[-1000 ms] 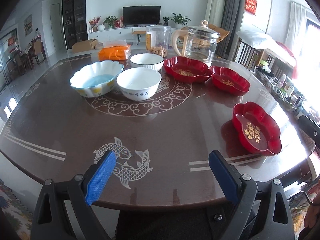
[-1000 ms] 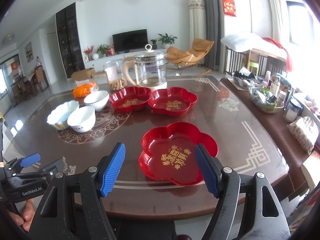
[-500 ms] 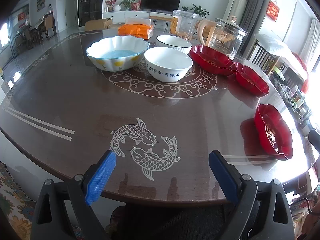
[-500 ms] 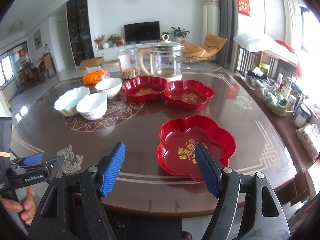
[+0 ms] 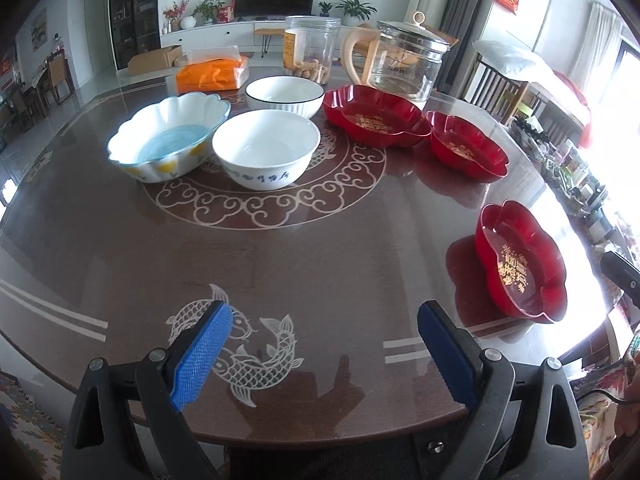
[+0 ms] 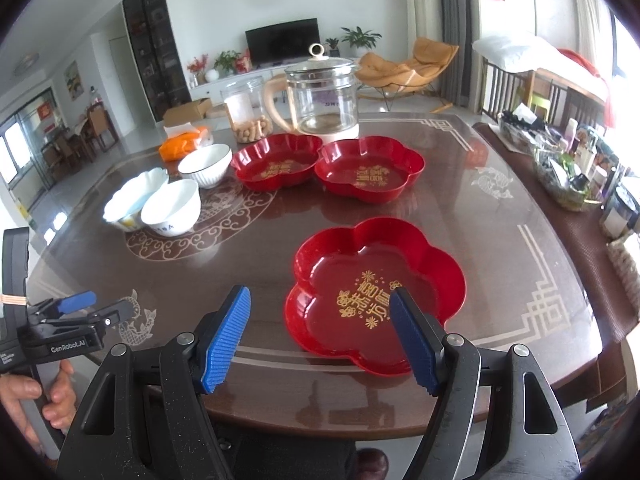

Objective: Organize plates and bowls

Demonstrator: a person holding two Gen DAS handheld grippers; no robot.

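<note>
jaws: both of ours wide, empty | near red plate under right gripper, bowls far on counter | risk: we judge glossy rim may slip, plate skids off edge

1. The right gripper shows in the left wrist view only as a dark piece at the right edge; its jaws lie outside the picture.
2. The person's hand is cut off by the left edge of the right wrist view.
3. The scalloped bowl is partly hidden behind the white bowl in the right wrist view.
4. The jar holds pale brown pieces too small to tell.
5. The basket at the right is crowded with small items that cannot be told apart.
6. Bright window glare washes out the table at its right rim.
</note>
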